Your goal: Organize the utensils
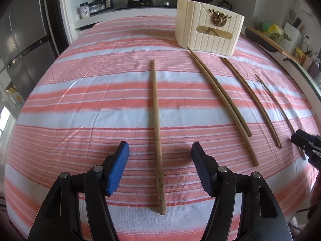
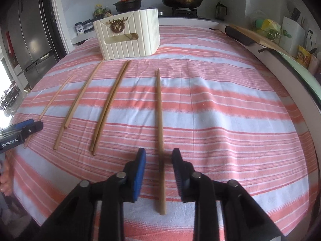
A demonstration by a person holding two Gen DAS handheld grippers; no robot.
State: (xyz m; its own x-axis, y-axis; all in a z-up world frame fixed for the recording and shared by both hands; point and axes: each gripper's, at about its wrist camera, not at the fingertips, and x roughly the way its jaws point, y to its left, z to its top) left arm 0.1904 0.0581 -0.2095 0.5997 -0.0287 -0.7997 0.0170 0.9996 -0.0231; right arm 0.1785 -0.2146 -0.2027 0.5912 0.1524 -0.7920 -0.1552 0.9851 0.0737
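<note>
Kitchen worktop, covered by a woven pink-and-white striped cloth; hob and pans behind. Ribbed cream holder stands at the far edge, presumably the destination. Slender wooden chopsticks lie in near-parallel rows. Left gripper straddles one chopstick, jaws wide, no contact. Right gripper brackets the end chopstick narrowly, pads apparently not pressing.

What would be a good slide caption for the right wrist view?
Right gripper fingers open astride a chopstick on the striped cloth, cream holder behind.
</note>
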